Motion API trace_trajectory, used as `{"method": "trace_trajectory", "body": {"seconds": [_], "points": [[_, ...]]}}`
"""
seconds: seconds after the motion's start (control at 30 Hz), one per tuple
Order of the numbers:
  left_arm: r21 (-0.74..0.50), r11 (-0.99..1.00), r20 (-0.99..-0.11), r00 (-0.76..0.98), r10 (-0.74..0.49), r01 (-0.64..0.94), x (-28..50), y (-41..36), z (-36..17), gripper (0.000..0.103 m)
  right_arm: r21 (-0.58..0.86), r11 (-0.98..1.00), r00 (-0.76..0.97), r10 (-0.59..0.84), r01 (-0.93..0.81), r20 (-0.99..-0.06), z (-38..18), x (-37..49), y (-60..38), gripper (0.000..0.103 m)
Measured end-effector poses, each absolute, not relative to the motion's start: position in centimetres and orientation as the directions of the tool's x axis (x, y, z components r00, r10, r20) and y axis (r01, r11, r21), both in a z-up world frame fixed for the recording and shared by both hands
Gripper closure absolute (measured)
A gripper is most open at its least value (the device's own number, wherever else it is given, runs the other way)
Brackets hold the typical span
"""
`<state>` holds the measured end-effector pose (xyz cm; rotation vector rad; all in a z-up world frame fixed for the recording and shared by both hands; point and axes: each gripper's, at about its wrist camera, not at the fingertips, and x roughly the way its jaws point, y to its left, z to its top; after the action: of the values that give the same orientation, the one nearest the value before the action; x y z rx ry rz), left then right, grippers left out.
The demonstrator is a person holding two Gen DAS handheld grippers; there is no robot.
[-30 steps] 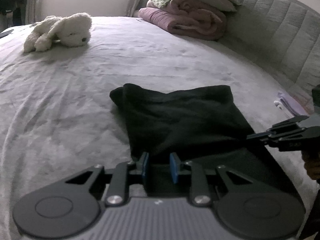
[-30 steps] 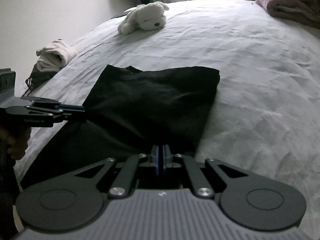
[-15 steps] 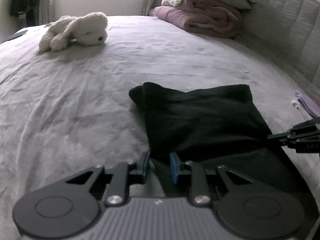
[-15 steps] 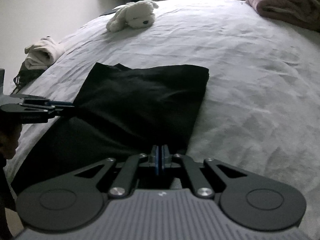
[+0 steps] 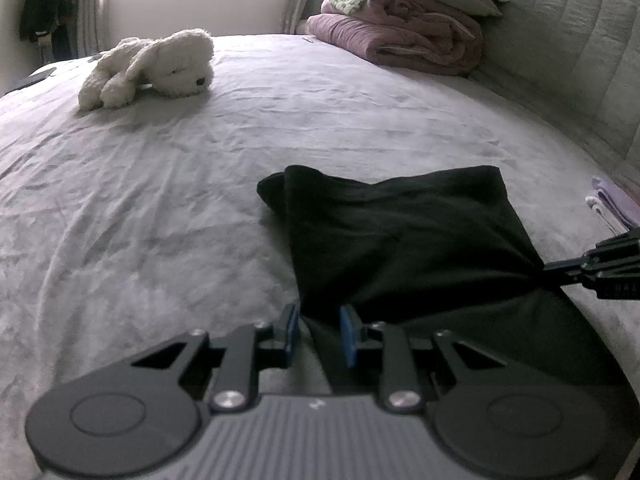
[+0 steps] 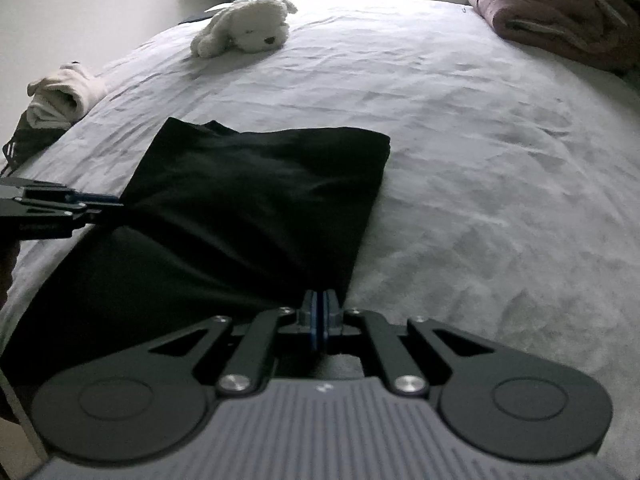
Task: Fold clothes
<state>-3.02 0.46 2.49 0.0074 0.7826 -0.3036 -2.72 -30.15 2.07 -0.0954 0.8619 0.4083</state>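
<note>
In the left wrist view, the left gripper (image 5: 319, 334) stands narrowly parted with a fold of the black garment (image 5: 404, 240) bunched between its blue pads, the cloth lying on the grey bedsheet (image 5: 160, 200) below a white plush dog (image 5: 152, 68). In the right wrist view, the right gripper (image 6: 320, 320) is pinched tight on the garment's near right corner, beside folded pink blankets (image 6: 560, 20)
</note>
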Motion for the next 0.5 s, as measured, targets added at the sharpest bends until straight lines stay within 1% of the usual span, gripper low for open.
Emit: {"method": "trace_trajectory", "body": {"seconds": [0.03, 0.07, 0.1, 0.13, 0.4, 0.5], "points": [[-0.104, 0.957, -0.695, 0.668, -0.265, 0.271, -3.03, 0.48, 2.49, 0.078, 0.061, 0.922, 0.584, 0.292, -0.382, -0.757, 2.06, -2.75, -30.09, 0.101], [-0.103, 0.957, -0.695, 0.669, -0.265, 0.272, -3.03, 0.50, 2.48, 0.078, 0.038, 0.927, 0.590, 0.269, -0.374, -0.761, 2.05, -2.74, -30.07, 0.097], [-0.102, 0.957, -0.695, 0.669, -0.264, 0.272, -3.04, 0.49, 2.47, 0.078, 0.031, 0.930, 0.592, 0.260, -0.367, -0.763, 2.03, -2.71, -30.13, 0.089], [-0.100, 0.957, -0.695, 0.670, -0.263, 0.272, -3.04, 0.44, 2.46, 0.078, 0.034, 0.931, 0.591, 0.258, -0.363, -0.764, 2.01, -2.68, -30.24, 0.087], [-0.101, 0.956, -0.695, 0.668, -0.267, 0.277, -2.99, 0.64, 2.44, 0.078, 0.042, 0.938, 0.585, 0.249, -0.344, -0.772, 1.94, -2.46, -30.65, 0.087], [-0.108, 0.957, -0.695, 0.668, -0.266, 0.269, -2.98, 0.87, 2.55, 0.078, 0.022, 0.943, 0.589, 0.226, -0.333, -0.776, 2.06, -2.57, -30.82, 0.087]]}}
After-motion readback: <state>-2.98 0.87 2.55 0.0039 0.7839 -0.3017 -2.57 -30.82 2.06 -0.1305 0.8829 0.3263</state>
